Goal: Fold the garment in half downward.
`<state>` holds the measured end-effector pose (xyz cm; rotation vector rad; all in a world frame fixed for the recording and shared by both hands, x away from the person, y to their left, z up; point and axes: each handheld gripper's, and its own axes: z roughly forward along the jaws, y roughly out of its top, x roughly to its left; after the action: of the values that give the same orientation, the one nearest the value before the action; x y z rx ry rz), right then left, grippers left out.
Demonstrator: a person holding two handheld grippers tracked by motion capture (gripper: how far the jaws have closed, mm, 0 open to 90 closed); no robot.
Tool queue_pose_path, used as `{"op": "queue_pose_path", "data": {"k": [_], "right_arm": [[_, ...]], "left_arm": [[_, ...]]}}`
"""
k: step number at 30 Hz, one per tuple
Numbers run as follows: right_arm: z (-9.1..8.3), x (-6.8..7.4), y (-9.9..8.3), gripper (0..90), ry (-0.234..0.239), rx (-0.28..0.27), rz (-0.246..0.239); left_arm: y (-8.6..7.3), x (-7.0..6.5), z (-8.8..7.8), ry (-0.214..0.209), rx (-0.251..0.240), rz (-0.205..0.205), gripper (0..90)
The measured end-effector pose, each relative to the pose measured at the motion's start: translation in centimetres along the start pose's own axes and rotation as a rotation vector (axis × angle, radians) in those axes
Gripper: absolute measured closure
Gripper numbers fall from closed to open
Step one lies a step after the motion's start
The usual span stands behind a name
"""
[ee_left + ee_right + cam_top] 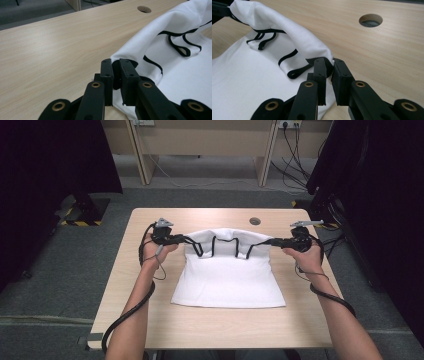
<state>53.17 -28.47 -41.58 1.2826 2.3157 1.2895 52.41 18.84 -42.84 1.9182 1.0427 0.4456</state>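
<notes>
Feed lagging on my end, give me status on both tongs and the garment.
Left tongs and right tongs both shut on white fabric garment with black trim, one far corner each. Far edge lifted, near part flat on wooden table. Nothing in the way.

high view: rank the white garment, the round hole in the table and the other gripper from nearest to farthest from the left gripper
1. White garment: its top corner is pinched in the left gripper, at the table's left.
2. Round hole: past the garment's top edge, toward the table's far right.
3. Right gripper: across the garment, gripping its opposite corner.
</notes>
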Motion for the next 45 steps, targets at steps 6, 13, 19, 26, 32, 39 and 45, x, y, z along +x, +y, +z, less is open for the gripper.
{"op": "queue_pose_path", "data": {"k": [6,13,19,26,32,39,45], "right_arm": [[-0.3,0.3,-1.0,82.1,0.025,0.021,-0.025],[-0.6,1.1,-1.7,82.1,0.03,0.033,-0.063],[-1.3,1.7,-2.1,82.2,0.025,0.023,-0.08],[-1.9,2.1,-2.4,82.2,0.021,0.02,-0.092],[-2.2,2.3,-2.9,82.2,0.022,0.018,-0.097],[-2.7,2.5,-3.4,82.1,0.026,0.011,-0.101],[-3.1,2.7,-3.7,82.1,0.027,0.01,-0.102]], "left_arm": [[-0.5,-0.8,-0.5,0.001,0.002,0.03,81.6],[-0.8,-2.1,-1.2,0.005,0.025,0.105,81.6],[-1.1,-2.6,-2.0,0.007,0.023,0.13,81.7],[-1.2,-3.0,-2.6,0.006,0.017,0.146,81.7],[-1.6,-3.3,-3.1,0.003,0.02,0.159,81.7],[-2.0,-3.9,-3.9,-0.002,0.016,0.179,81.7],[-2.3,-4.0,-4.2,-0.001,0.014,0.181,81.7]]}}
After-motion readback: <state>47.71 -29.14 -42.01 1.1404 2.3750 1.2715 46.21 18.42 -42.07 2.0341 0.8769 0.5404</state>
